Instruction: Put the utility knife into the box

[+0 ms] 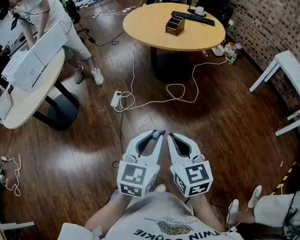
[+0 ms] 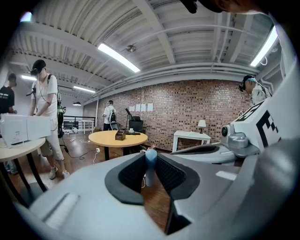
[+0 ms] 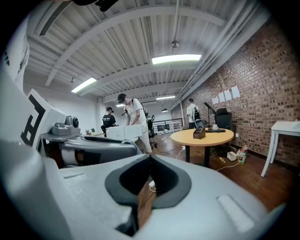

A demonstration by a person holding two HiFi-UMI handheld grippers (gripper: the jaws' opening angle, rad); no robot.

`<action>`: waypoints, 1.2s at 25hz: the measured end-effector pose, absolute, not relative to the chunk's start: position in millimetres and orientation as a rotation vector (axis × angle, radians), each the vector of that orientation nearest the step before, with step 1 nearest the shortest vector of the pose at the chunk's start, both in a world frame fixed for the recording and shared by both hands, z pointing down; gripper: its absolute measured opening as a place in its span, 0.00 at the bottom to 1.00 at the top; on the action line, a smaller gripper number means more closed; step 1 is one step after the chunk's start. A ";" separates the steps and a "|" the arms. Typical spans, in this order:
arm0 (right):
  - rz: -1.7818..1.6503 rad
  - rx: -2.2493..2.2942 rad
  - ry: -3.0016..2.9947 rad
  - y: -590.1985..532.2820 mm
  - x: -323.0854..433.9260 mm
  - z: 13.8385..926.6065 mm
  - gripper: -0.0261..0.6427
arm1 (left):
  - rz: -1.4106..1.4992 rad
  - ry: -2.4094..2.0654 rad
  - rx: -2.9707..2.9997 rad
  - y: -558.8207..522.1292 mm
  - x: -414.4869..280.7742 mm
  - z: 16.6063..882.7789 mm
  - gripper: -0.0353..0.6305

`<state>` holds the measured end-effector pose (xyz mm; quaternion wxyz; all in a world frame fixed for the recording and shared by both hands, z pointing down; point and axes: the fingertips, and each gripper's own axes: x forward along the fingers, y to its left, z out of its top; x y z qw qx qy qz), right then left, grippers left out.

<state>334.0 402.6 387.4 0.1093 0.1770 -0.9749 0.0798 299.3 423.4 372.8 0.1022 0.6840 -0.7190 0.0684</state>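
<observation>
I hold both grippers close to my chest, above a wooden floor. My left gripper (image 1: 157, 135) is shut on a slim blue-grey utility knife (image 2: 150, 165), which stands upright between the pads; its end pokes out at the jaw tips (image 1: 158, 134). My right gripper (image 1: 171, 137) is just to its right, shut with nothing in it, its tips meeting (image 3: 150, 157). The small brown box (image 1: 175, 25) sits on a round wooden table (image 1: 152, 25) far ahead, well out of reach. The box also shows in the left gripper view (image 2: 120, 135) and the right gripper view (image 3: 199, 133).
On the round table lie a long black bar (image 1: 192, 18) and a white cup (image 1: 199, 10). White cables and a power strip (image 1: 117, 99) trail across the floor ahead. A white side table (image 1: 288, 86) stands right. People work at an oval table (image 1: 30, 93) left.
</observation>
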 end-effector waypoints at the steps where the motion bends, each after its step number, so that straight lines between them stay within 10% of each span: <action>1: 0.230 0.515 -2.866 400.2 332.3 387.8 0.04 | 0.196 -2.125 2.015 420.3 297.8 373.7 0.16; 30: 0.161 0.738 -2.778 284.8 75.2 378.4 0.04 | 0.083 -1.943 2.172 299.8 40.9 375.6 0.16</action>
